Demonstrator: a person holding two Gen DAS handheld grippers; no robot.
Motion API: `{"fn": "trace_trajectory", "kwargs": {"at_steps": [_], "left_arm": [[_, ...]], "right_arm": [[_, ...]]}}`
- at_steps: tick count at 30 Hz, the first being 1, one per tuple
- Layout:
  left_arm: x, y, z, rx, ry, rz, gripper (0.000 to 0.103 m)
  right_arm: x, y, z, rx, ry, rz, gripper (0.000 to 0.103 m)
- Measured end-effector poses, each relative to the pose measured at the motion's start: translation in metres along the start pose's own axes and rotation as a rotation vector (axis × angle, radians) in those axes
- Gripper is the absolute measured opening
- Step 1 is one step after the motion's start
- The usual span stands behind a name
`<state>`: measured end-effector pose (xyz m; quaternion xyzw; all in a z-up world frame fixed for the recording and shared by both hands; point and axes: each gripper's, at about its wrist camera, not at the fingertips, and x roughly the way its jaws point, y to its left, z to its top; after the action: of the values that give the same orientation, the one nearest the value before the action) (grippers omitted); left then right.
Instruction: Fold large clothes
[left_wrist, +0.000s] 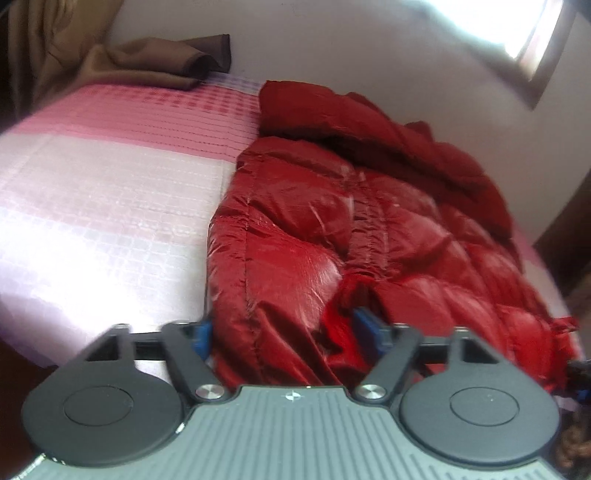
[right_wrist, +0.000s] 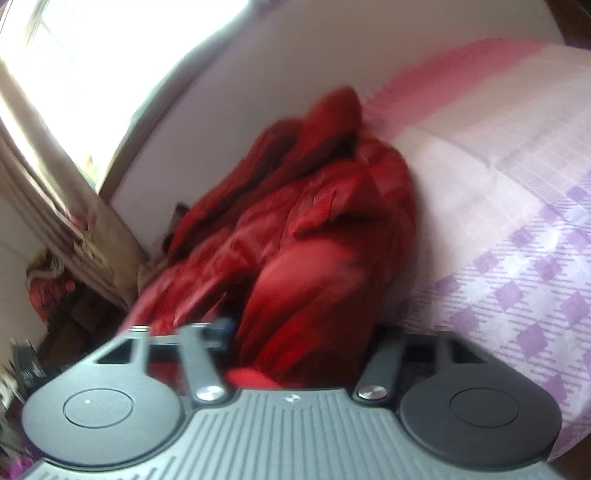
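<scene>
Left wrist view: red jacket (left_wrist: 332, 229) lies on the bed (left_wrist: 110, 192) — left gripper (left_wrist: 282, 334) wide, straddling its hem. Right gripper (right_wrist: 299, 332) also wide around fabric. Puffy, slick, light — pinch a hem seam.

Bed (left_wrist: 110, 192): red jacket (left_wrist: 332, 240), brown blanket (left_wrist: 155, 66).

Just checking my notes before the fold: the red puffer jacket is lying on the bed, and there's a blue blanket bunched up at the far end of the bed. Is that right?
Not quite. The blanket bunched at the far end is brown, not blue, as the left wrist view shows. The rest stands: the red puffer jacket is lying on the bed.
</scene>
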<state>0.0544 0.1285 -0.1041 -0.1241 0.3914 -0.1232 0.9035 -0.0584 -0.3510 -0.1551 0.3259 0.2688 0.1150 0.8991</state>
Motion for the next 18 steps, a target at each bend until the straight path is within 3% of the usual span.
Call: {"fn": "trace_trajectory", "kwargs": {"at_steps": [2, 6, 9, 11, 14, 15, 16, 17, 18], "left_arm": [[-0.002, 0.005, 0.001, -0.012, 0.013, -0.038, 0.058], [-0.002, 0.022, 0.004, -0.061, 0.042, -0.12, 0.061], [-0.004, 0.032, 0.006, -0.082, 0.05, -0.153, 0.077], [-0.003, 0.036, 0.006, -0.094, 0.063, -0.189, 0.095], [0.001, 0.026, 0.006, -0.043, 0.076, -0.192, 0.099], [0.002, 0.02, 0.005, -0.008, 0.073, -0.172, 0.094], [0.003, 0.014, 0.003, 0.024, 0.068, -0.161, 0.066], [0.004, 0.009, 0.001, 0.045, 0.065, -0.147, 0.045], [0.005, 0.006, 0.0, 0.046, 0.061, -0.146, 0.042]], "right_arm": [[-0.003, -0.001, 0.0, -0.003, 0.001, 0.009, 0.037], [-0.005, 0.0, 0.002, -0.019, 0.015, 0.023, 0.034], [-0.003, -0.006, 0.004, 0.017, 0.036, 0.041, 0.04], [-0.002, -0.011, 0.005, 0.054, 0.048, 0.075, 0.054], [0.001, -0.009, 0.005, 0.053, 0.03, 0.075, 0.06], [0.004, -0.007, 0.006, 0.044, 0.028, 0.073, 0.061], [0.007, -0.005, 0.006, 0.035, 0.027, 0.069, 0.059], [0.01, -0.003, 0.006, 0.015, 0.029, 0.06, 0.057], [0.013, -0.001, 0.006, -0.006, 0.031, 0.047, 0.044]]}}
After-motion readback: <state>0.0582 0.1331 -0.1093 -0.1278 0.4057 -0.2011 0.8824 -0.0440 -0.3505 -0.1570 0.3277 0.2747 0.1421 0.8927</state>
